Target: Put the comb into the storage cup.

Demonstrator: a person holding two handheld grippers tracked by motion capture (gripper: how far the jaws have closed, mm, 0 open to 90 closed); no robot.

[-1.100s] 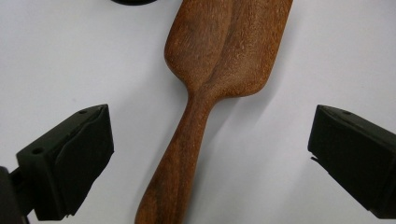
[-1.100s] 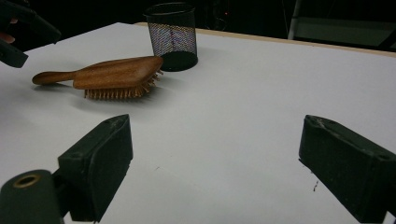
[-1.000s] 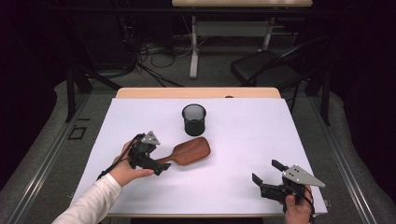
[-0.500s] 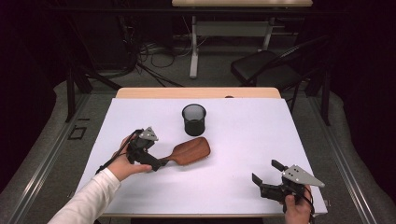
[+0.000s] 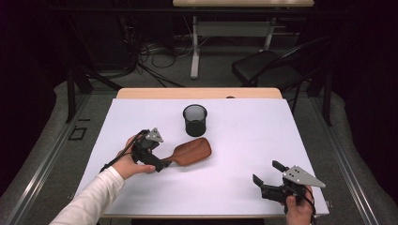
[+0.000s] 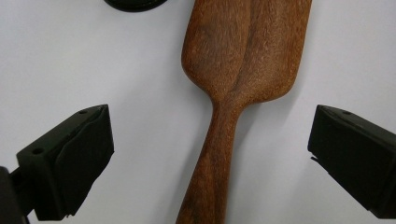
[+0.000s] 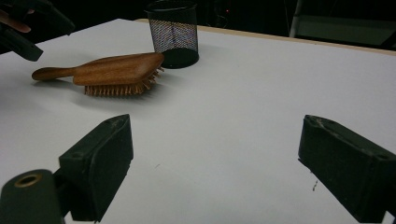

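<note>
- One wooden paddle hairbrush lies near the middle of the white table, bristles down and smooth brown back up, its handle pointing toward the person's left side.
- One black wire-mesh cup stands upright just beyond the brush head, near it; whether the two touch cannot be told from the high view.
- Two black two-jaw grippers are in play, one per hand.
- The left gripper sits low over the table at the handle end of the brush, held by a hand in a white sleeve. Its jaws are spread wide, released, one on either side of the handle with clear gaps and no contact.
- The right gripper rests near the table's front right corner, well apart from the brush and cup. Its jaws are also spread apart and hold nothing.
- The left gripper view looks straight down on the brush: it shows the wood grain and the handle running between the two jaws, plus a sliver of the cup's base at the top edge.
- The right gripper view sees the brush side-on, revealing the row of pale bristles under the head, which the views from above hide. It also shows the cup's mesh wall just behind the brush tip.
</note>
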